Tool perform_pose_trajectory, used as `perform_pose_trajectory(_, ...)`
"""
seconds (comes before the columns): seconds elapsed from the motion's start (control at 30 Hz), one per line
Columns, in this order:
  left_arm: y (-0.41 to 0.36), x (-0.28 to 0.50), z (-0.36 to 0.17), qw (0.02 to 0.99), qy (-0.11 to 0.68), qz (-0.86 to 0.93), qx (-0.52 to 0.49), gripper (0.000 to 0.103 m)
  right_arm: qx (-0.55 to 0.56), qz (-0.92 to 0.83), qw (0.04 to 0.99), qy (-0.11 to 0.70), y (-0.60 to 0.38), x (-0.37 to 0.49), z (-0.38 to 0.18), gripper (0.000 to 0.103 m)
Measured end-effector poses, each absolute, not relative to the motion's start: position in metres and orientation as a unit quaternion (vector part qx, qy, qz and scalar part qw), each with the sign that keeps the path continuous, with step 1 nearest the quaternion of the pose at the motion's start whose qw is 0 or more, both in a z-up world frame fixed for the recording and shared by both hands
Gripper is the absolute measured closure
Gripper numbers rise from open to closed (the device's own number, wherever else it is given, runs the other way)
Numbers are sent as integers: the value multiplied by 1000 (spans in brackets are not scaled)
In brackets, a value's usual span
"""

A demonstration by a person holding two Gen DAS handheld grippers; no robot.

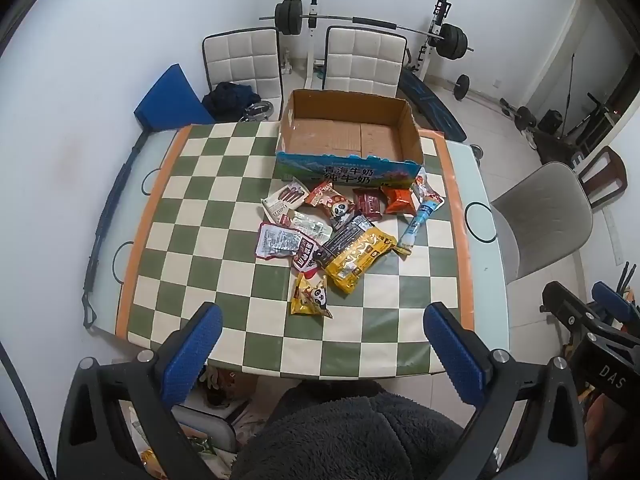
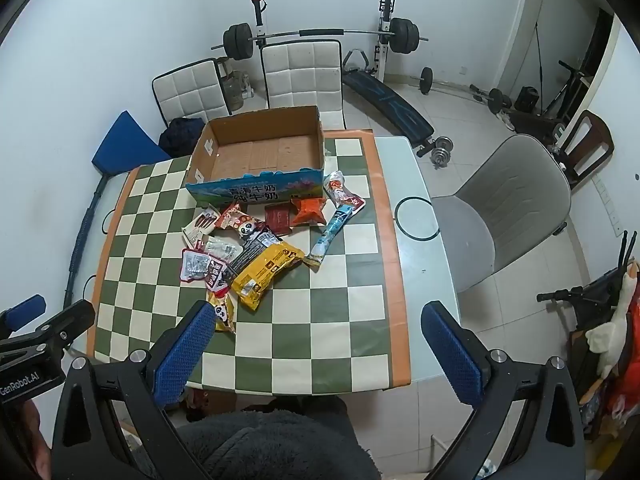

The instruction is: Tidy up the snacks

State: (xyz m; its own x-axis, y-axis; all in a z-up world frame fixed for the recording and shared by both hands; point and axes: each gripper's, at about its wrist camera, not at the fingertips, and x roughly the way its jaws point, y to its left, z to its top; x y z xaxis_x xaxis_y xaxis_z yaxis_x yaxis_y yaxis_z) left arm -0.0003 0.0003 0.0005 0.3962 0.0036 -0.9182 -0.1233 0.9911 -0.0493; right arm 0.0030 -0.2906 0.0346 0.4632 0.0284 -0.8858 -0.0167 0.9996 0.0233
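Table (image 1: pixel 480 184): pale glass-look top, covered by a green-and-cream checkered cloth with an orange border (image 1: pixel 224 264). Open brown cardboard box with a blue printed front (image 1: pixel 348 168) sits at the far edge of the cloth, nothing inside.

Pile of snack packets (image 1: pixel 340 228) lies on the cloth just in front of the box, none in it. In the pile: yellow foil bag (image 1: pixel 356 260), orange packet (image 1: pixel 398 200), dark red packet (image 1: pixel 366 204), long light-blue tube pack (image 1: pixel 420 216), and a small panda-print packet (image 1: pixel 312 296) nearest the person.

Left gripper (image 1: pixel 320 344) and right gripper (image 2: pixel 320 344): jaws wide, nothing between them, both hanging above the near table edge, clear of the snacks. Blue ribbed pads (image 2: pixel 184 348).

Room: white walls, pale tiled floor. Two white quilted chairs (image 2: pixel 300 72) behind the table, grey shell chair (image 2: pixel 512 208) off to the right side. Barbell on a white rack (image 1: pixel 360 24) against the back wall, black sit-up bench (image 2: pixel 388 104), loose dumbbells (image 2: pixel 440 156) on the floor. Blue wedge cushion (image 1: pixel 172 100) at the far left corner. Dark fleece garment (image 1: pixel 352 436) of the person at the bottom of both views.
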Motion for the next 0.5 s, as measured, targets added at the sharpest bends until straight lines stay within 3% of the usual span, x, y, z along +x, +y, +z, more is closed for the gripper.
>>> perform_pose_trajectory(0.5, 0, 11, 15, 835, 547, 36, -57, 0, 7, 11, 857, 516, -292, -2, 37, 0)
